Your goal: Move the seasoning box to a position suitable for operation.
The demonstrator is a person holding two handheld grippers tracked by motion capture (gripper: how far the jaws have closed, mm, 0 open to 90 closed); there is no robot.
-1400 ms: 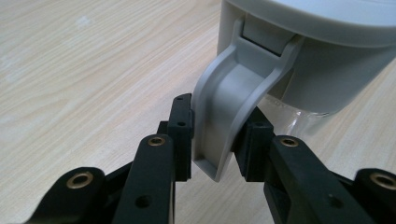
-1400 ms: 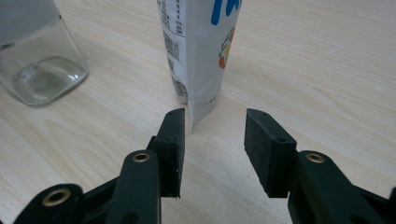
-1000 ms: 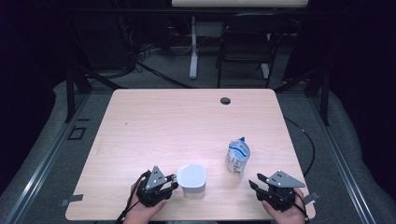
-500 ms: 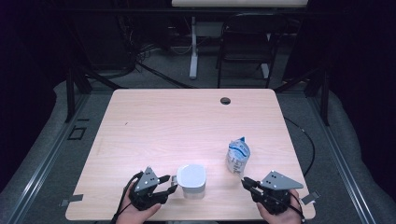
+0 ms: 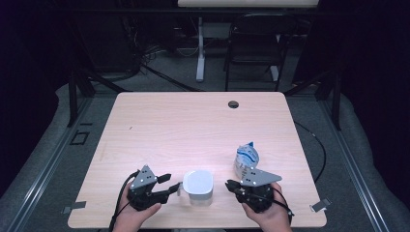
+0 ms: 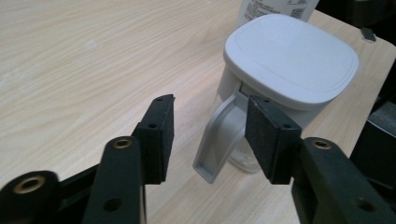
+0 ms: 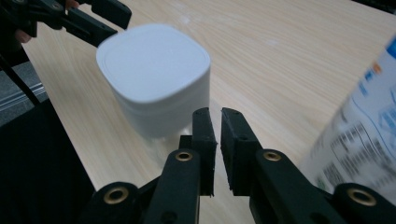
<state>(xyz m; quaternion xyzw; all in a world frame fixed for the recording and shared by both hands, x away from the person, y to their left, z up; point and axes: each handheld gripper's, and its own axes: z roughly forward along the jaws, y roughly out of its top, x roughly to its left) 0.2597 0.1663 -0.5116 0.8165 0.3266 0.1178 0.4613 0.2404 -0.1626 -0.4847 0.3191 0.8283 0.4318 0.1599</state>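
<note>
White jug (image 5: 198, 187) with a flat lid sits near the front edge of the bench (image 5: 193, 125), between my two hands. My left fingers (image 6: 159, 130) have just been opening, and now they stand wide apart with the jug's handle (image 6: 219, 140) between them, not pressed. So I am ready to grab the handle. My right fingers (image 7: 205, 135) have just clenched almost shut on nothing, and that hand has slid closer to the jug since a second ago. Blue and white carton (image 5: 245, 159) stands just behind it.
</note>
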